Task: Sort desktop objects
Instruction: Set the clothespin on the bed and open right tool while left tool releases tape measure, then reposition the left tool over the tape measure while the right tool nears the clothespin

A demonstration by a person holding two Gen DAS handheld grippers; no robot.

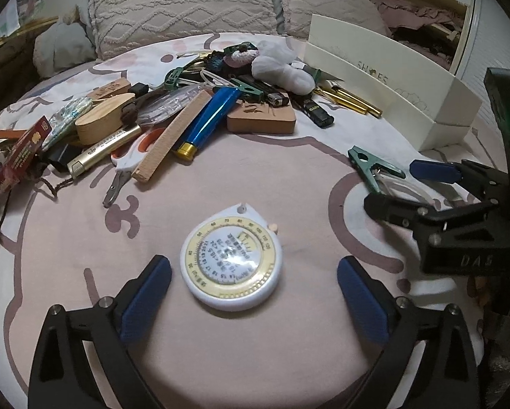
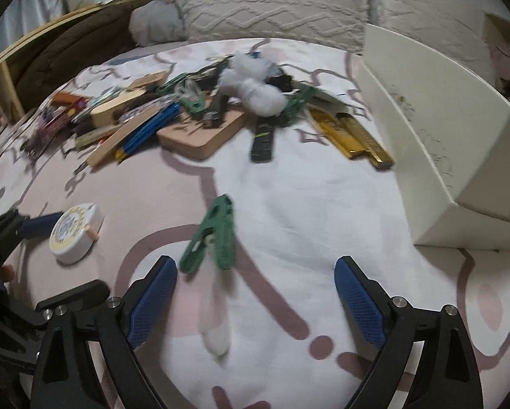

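A round white tape measure [image 1: 232, 266] with a yellow dial lies flat on the pink bedspread. My left gripper [image 1: 253, 266] is open, with one blue pad on each side of it and neither touching. A green clothes clip [image 2: 210, 238] with a white strap lies just ahead of my right gripper [image 2: 255, 266], which is open and holds nothing. In the left wrist view the right gripper [image 1: 391, 185] sits at the right, close to that clip [image 1: 374, 167]. The right wrist view shows the tape measure [image 2: 74, 231] at the left, beside a left finger [image 2: 40, 225].
A pile of small things [image 1: 186, 112] lies further back: a blue lighter [image 1: 210, 119], wooden blocks, clips, gold tubes [image 2: 353, 136], white fluff. A cream shoe box [image 2: 442, 143] stands at the right. Pillows [image 1: 186, 6] line the back edge.
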